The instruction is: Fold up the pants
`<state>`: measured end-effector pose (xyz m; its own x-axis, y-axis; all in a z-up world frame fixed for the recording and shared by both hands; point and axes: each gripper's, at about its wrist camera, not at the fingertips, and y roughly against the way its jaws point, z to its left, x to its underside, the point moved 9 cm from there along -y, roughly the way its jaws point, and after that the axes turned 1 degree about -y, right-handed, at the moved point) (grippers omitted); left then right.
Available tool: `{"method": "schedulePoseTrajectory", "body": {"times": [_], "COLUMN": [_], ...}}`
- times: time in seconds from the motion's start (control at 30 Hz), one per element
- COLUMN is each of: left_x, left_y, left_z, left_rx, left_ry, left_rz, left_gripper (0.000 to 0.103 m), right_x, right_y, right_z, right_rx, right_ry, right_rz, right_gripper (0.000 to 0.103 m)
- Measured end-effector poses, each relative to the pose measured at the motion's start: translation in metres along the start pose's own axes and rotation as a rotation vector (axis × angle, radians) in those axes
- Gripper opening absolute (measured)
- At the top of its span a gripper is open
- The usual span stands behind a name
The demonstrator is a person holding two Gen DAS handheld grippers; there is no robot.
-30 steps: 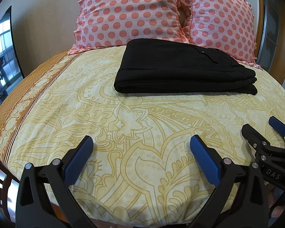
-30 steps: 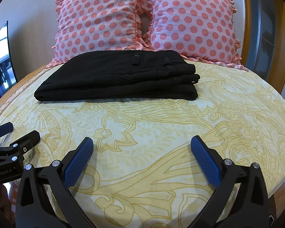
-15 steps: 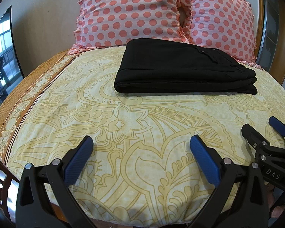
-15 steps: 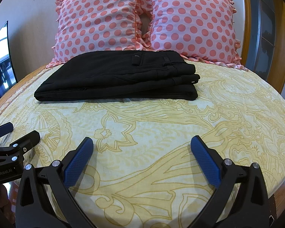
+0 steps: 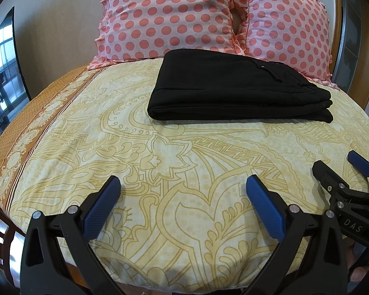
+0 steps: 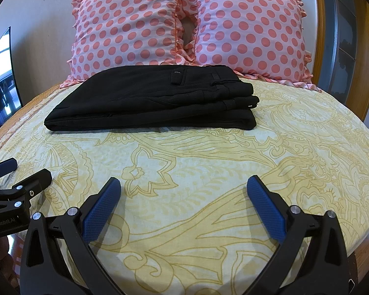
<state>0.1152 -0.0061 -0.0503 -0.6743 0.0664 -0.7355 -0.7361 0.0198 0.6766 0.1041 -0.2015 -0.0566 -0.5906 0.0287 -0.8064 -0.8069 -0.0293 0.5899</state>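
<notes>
Black pants (image 5: pixel 238 91) lie folded in a flat stack on the far half of the bed, in front of the pillows; they also show in the right wrist view (image 6: pixel 155 100). My left gripper (image 5: pixel 182 184) is open and empty above the bed's near edge, well short of the pants. My right gripper (image 6: pixel 183 184) is open and empty, also near the front edge. Each gripper shows at the side of the other's view: the right gripper (image 5: pixel 339 164) and the left gripper (image 6: pixel 24 169).
The bed has a yellow patterned sheet (image 5: pixel 184 162) with an orange border (image 5: pixel 24 135) at the left. Two pink polka-dot pillows (image 6: pixel 125 22) (image 6: pixel 251 27) stand against the wall. A wooden bed frame (image 6: pixel 366 56) rises at the right. A dark screen (image 5: pixel 2 61) stands at the left.
</notes>
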Motion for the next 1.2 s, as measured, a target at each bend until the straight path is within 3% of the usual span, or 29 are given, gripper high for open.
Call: {"method": "schedulePoseTrajectory", "body": {"times": [1.2], "left_x": [0.0007], "left_y": [-0.001], "left_z": [0.0008], "left_rx": [0.001], "left_ry": [-0.003], "left_rz": [0.002], "left_gripper": [0.101], "right_x": [0.0002], "right_y": [0.0], "right_z": [0.0002], "right_rx": [0.001], "right_ry": [-0.002], "right_rz": [-0.001], "right_gripper": [0.102]}}
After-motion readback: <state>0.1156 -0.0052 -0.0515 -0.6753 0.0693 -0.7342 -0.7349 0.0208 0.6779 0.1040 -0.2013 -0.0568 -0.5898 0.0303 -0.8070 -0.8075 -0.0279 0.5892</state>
